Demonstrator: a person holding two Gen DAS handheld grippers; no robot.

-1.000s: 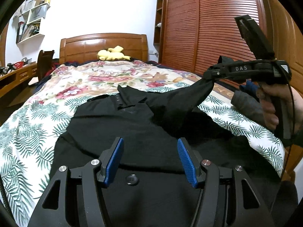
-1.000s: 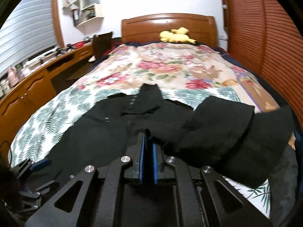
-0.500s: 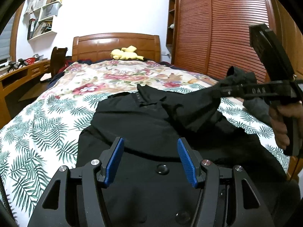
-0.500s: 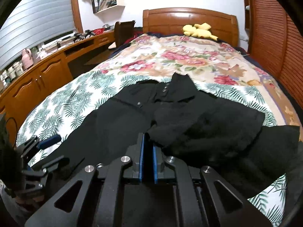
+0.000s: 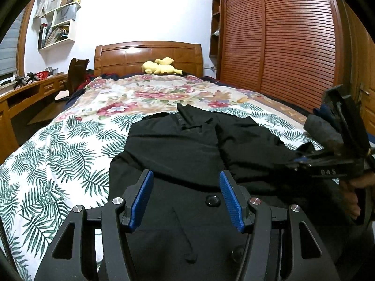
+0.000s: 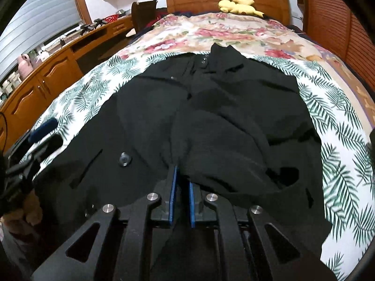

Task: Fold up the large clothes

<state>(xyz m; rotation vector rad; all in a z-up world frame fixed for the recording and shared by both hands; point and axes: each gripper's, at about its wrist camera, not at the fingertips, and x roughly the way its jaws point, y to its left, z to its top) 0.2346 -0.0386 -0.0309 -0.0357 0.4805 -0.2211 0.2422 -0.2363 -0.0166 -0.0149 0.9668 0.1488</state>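
A large black coat [image 5: 192, 145] lies front up on the bed, collar toward the headboard; it also fills the right wrist view [image 6: 211, 107]. My left gripper [image 5: 185, 194] is open and empty, hovering over the coat's lower front near a black button [image 5: 212, 201]. My right gripper [image 6: 181, 187] is shut on the end of the coat's right sleeve [image 6: 211, 145], which is drawn across the coat's body and held low over it. The right gripper also shows at the right edge of the left wrist view [image 5: 297, 162].
The bed has a leaf and flower quilt [image 5: 70, 145], with a wooden headboard [image 5: 147, 56] and a yellow plush toy [image 5: 159, 66] at the far end. A wooden desk [image 6: 46, 75] runs along the left. A slatted wardrobe [image 5: 281, 39] stands on the right.
My right gripper has carried the sleeve down and inward over the coat, from held high to low near the coat's front. The left gripper stayed open, shifting slightly over the lower front.
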